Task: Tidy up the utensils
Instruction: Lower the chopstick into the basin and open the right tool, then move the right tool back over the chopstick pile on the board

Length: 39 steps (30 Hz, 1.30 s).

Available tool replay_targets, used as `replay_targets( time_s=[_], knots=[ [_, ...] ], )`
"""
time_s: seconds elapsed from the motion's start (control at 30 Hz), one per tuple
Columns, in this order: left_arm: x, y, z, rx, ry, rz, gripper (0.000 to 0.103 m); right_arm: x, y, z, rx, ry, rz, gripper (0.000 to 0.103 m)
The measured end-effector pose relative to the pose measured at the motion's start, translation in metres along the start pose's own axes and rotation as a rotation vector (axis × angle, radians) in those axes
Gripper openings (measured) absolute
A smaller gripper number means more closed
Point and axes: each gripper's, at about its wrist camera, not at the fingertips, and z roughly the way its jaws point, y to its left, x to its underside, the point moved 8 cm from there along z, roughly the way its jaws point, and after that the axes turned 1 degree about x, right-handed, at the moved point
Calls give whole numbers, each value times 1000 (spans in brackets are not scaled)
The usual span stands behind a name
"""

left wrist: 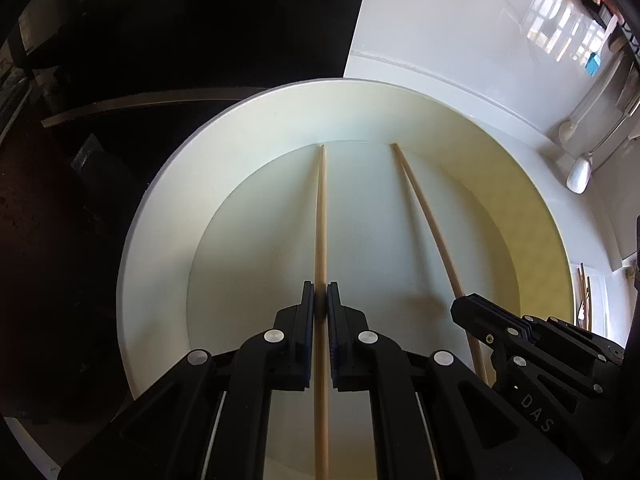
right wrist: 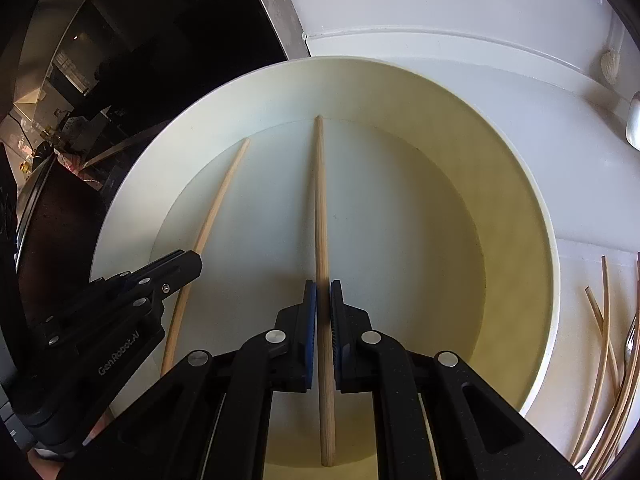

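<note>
Left wrist view: left gripper [left wrist: 321,296] jaws clamped on one wooden chopstick [left wrist: 321,216], tip down inside cream round container [left wrist: 160,208] on white table [left wrist: 460,40]. Right gripper [right wrist: 323,294] jaws clamped on 2nd chopstick [right wrist: 320,200], also tip-down in same container, beside the 1st. More chopsticks [right wrist: 604,344] lie on table R of container.

Both grippers are matte black plastic linkages joined by round silver pivot pins. The left gripper [left wrist: 321,300] has blue ribbed pads on its inner finger faces and white "GenRobot.AI" lettering along its side. The right gripper [right wrist: 323,298] has the same blue pads, silver screws, and white "DAS" lettering.
</note>
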Motion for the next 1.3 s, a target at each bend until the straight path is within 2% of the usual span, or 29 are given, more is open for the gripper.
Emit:
replay_targets(
  time_s=[0.37, 0.43, 0.5, 0.6, 0.73, 0.8, 0.87, 0.93, 1.0, 1.3],
  knots=[
    [3, 4, 9, -26, 43, 11, 11, 3, -1, 2, 12, 20, -5, 7],
    [2, 4, 9, -32, 44, 11, 18, 4, -1, 0, 20, 23, -12, 8],
    [1, 7, 6, -39, 39, 9, 28, -1, 2, -1, 23, 6, -14, 16],
    [0, 10, -2, -61, 25, 26, 35, -6, 2, -13, 43, -41, -31, 23],
    [0, 10, -11, -63, 16, 43, 43, -9, -6, -29, 83, -90, -29, 39],
    [0, 9, -18, -67, 4, 51, 56, -7, -11, -35, 93, -104, -23, 41],
    [1, 9, -25, -67, -11, 60, 61, -5, -14, -41, 102, -109, -23, 48],
    [1, 6, -32, -63, -18, 72, 64, -3, -15, -47, 105, -114, -22, 50],
    [2, 6, -39, -56, -26, 73, 76, 0, -17, -54, 107, -120, -24, 54],
    [10, 6, -70, -33, -52, 55, 89, 21, -31, -97, 130, -185, 30, 62]
  ],
)
